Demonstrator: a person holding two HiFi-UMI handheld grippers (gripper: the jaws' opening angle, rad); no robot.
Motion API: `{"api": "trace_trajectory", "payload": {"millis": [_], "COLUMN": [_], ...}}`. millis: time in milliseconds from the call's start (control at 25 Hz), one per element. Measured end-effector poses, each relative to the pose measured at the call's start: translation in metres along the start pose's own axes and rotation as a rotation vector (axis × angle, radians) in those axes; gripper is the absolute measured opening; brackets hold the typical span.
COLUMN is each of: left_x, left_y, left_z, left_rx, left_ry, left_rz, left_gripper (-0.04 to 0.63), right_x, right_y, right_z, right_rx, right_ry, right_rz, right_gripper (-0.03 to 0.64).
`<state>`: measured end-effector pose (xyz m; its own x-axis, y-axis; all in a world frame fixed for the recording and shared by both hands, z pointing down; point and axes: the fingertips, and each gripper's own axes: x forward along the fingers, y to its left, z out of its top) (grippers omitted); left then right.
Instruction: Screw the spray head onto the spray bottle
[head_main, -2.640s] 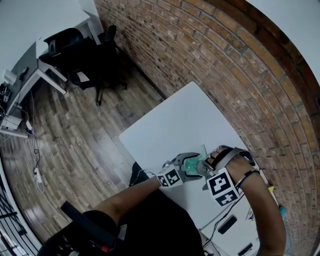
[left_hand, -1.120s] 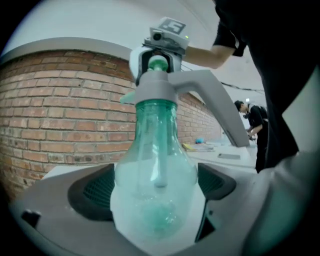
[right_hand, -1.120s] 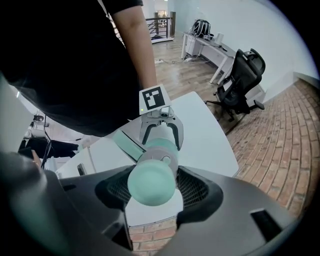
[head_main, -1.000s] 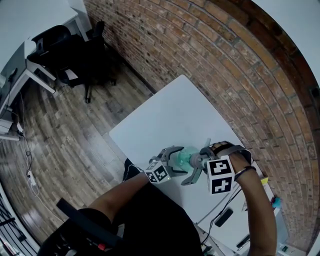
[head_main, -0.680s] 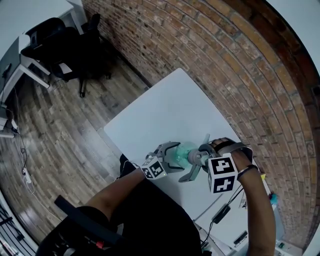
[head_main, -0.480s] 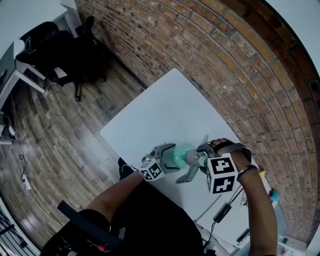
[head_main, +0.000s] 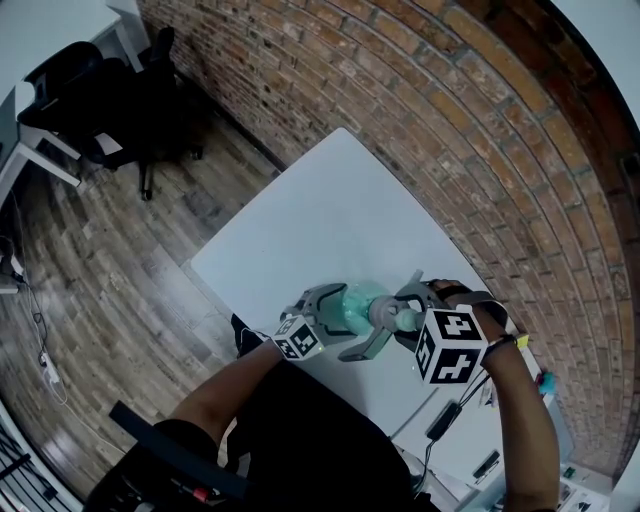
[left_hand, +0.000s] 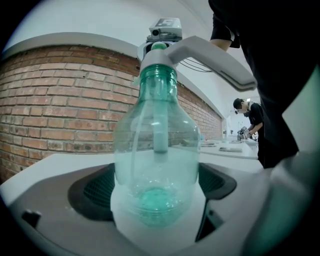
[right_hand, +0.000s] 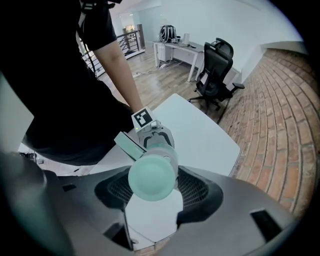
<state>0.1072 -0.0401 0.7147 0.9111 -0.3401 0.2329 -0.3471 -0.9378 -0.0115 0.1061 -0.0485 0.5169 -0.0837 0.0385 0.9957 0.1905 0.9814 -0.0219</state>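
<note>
A clear green spray bottle (head_main: 357, 303) is held above the white table (head_main: 320, 220). My left gripper (head_main: 335, 312) is shut on its lower body. In the left gripper view the bottle (left_hand: 156, 150) fills the space between the jaws of that gripper (left_hand: 157, 200), base toward the camera, dip tube inside. The mint spray head (head_main: 386, 313) sits on the bottle's neck (left_hand: 156, 59). My right gripper (head_main: 392, 320) is shut on it. In the right gripper view the head's round top (right_hand: 152, 176) lies between the jaws of this gripper (right_hand: 152, 189), with the left gripper (right_hand: 150, 132) beyond.
A brick wall (head_main: 480, 130) runs along the table's far side. A black office chair (head_main: 150, 90) and a desk (head_main: 40, 150) stand on the wooden floor. Cables and small devices (head_main: 445, 420) lie at the table's near right end. A person (left_hand: 250, 115) works in the background.
Both grippers stay shut on the bottle and head. The right gripper's marker cube has turned a little, and the held pair has drifted slightly left in the head view.
</note>
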Motion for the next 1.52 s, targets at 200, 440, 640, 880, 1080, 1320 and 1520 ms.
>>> {"api": "trace_trajectory", "payload": {"millis": [200,440,640,880,1080,1320,1520], "left_x": [0.0,-0.002,0.0,0.001,0.001,0.001,0.001], "left_y": [0.001,0.001,0.002,0.002,0.0,0.002,0.002], "left_z": [-0.001,-0.001,-0.001,-0.002,-0.001,-0.001,-0.002], "left_rx": [-0.01,-0.012,-0.011,-0.019,-0.022,-0.027,-0.028], "left_ry": [-0.002,-0.002,-0.005,0.003,0.014,0.022,0.029], "left_rz": [0.018,0.023,0.027,0.023,0.023,0.022,0.023], "left_gripper": [0.511,0.511,0.511,0.511,0.511,0.511,0.511], "right_x": [-0.001,-0.002,0.0,-0.001,-0.02,-0.031,-0.013], "right_y": [-0.003,-0.005,-0.006,-0.006,-0.009,-0.004,0.007], "right_z": [0.0,0.001,-0.001,-0.001,0.013,0.025,0.017], "right_rx": [0.135,0.336,0.422,0.442,0.386,0.07,-0.243], "right_ry": [-0.051,-0.066,-0.055,-0.083,-0.188,-0.178,-0.011], "right_rz": [-0.011,-0.026,-0.041,-0.047,-0.073,-0.087,-0.081], "right_gripper": [0.253,0.253,0.253,0.253,0.253,0.253,0.253]}}
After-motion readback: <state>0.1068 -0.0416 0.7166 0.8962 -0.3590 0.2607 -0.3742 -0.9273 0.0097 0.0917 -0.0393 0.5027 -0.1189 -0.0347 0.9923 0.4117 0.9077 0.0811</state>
